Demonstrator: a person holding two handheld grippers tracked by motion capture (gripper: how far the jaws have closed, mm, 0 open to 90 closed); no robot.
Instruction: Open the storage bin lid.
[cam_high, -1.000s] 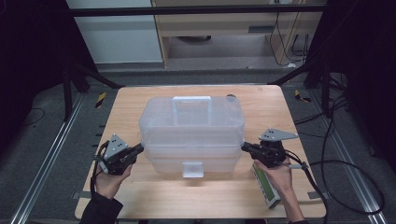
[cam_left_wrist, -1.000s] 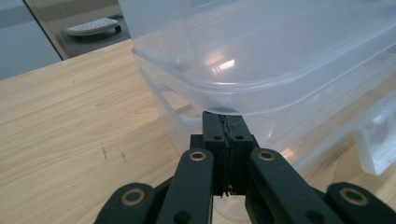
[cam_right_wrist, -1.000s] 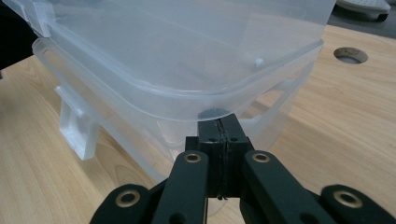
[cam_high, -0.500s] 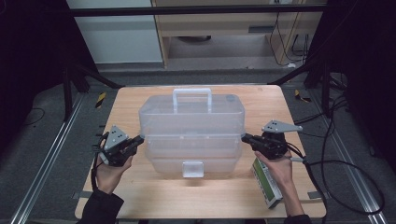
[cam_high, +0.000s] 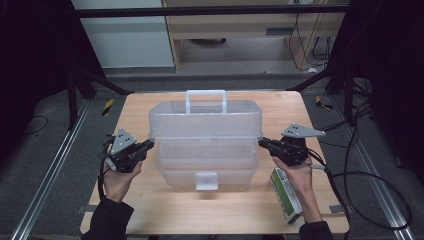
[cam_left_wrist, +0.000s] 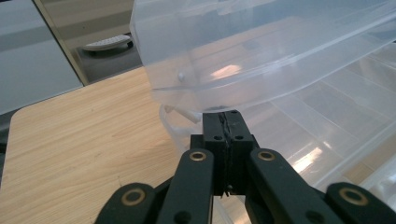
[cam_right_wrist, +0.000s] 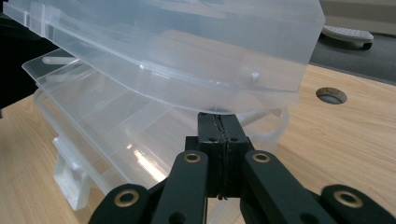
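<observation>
A clear plastic storage box stands mid-table, its base (cam_high: 207, 165) with a white front latch (cam_high: 206, 181). The lid (cam_high: 205, 120) is raised off the base at the front, its white handle (cam_high: 205, 95) sticking up at the back. My left gripper (cam_high: 149, 145) is shut, its tip pressed under the lid's left end (cam_left_wrist: 205, 70). My right gripper (cam_high: 261, 142) is shut too, its tip under the lid's right end (cam_right_wrist: 210, 60). In the left gripper view the closed jaw tips (cam_left_wrist: 226, 114) touch the lid's lower rim; in the right gripper view the tips (cam_right_wrist: 218, 115) do the same. Nothing is pinched between either pair.
A small green-and-white carton (cam_high: 286, 194) lies on the wooden table (cam_high: 150, 210) under the right wrist. A round cable hole (cam_right_wrist: 331, 95) sits in the tabletop beyond the box. Cables (cam_high: 360, 180) trail off the right edge. Dark stand legs flank the table's far corners.
The lid has swung up and back, so the handle now stands above it. Both grippers rose slightly with the lid's ends.
</observation>
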